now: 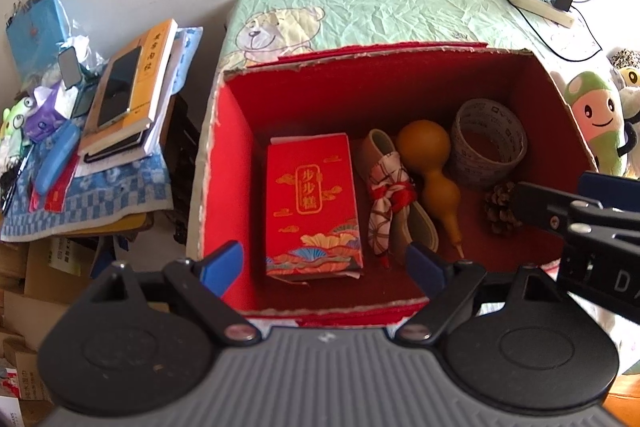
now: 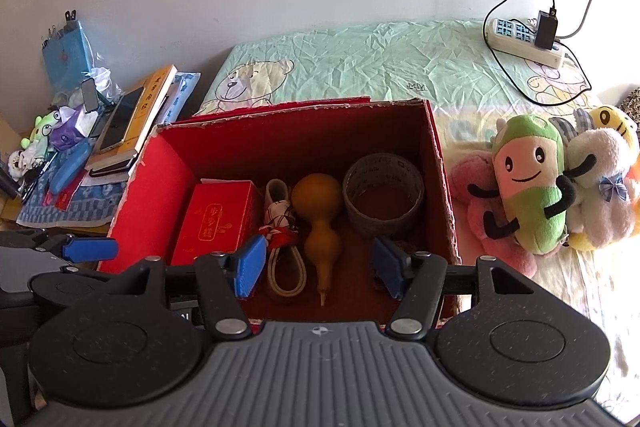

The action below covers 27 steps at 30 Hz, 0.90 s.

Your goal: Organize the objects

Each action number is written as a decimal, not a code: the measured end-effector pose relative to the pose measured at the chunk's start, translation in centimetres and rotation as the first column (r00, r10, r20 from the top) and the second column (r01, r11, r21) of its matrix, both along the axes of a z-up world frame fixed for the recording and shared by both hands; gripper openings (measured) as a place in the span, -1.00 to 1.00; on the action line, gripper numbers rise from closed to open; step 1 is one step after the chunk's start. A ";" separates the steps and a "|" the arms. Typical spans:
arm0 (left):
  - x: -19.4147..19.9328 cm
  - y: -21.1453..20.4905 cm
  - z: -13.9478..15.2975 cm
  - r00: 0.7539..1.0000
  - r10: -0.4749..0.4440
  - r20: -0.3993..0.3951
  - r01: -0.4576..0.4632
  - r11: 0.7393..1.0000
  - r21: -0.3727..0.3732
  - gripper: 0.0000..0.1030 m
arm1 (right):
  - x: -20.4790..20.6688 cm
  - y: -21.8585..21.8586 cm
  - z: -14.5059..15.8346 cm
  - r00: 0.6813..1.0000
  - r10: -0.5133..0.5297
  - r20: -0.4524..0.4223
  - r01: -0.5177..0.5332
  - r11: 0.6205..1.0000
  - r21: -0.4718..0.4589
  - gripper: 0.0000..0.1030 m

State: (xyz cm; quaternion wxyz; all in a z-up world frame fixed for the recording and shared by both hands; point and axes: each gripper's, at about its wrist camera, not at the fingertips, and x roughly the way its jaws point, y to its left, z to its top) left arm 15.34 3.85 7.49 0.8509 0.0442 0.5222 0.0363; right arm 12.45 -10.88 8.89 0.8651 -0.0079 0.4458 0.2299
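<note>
Red box (image 1: 224,163), open-topped, on bed (image 2: 380,55). Contents, left to right: red packet (image 1: 314,207), cloth-tied shoehorn (image 1: 390,187), gourd (image 1: 434,167), tape roll (image 1: 488,143) at far right, pine cone (image 1: 498,205) at near right. Judged largely filled and in order.

Outstanding: plush toys (image 2: 532,183) in a heap right of box, still on bed; cluttered book pile (image 2: 132,119) to the left.

Left gripper (image 1: 324,263): jaws wide, nothing between them.

Right gripper (image 2: 320,263): jaws wide, empty, over near edge of box.

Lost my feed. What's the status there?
Left hand-held gripper and right hand-held gripper open, empty. Red box holds gourd, tape roll. Nothing blocking.
</note>
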 end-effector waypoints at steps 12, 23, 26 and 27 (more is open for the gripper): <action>2.3 0.6 -2.2 1.000 0.007 0.000 -0.007 1.000 0.004 0.70 | 2.1 0.9 -1.6 0.999 -0.033 -0.008 0.033 0.998 -0.045 0.22; 3.2 0.8 -3.7 1.000 0.020 -0.002 -0.020 1.000 0.006 0.70 | 3.1 1.6 -2.7 0.999 -0.039 -0.023 0.037 0.996 -0.082 0.27; 3.3 1.0 -4.0 1.000 0.029 0.003 -0.029 1.000 0.008 0.70 | 3.3 1.7 -3.1 0.999 -0.043 -0.031 0.040 0.996 -0.082 0.27; 3.4 1.0 -4.2 0.999 0.032 0.005 -0.032 0.999 0.009 0.70 | 3.3 1.7 -3.2 0.999 -0.042 -0.034 0.039 0.996 -0.084 0.27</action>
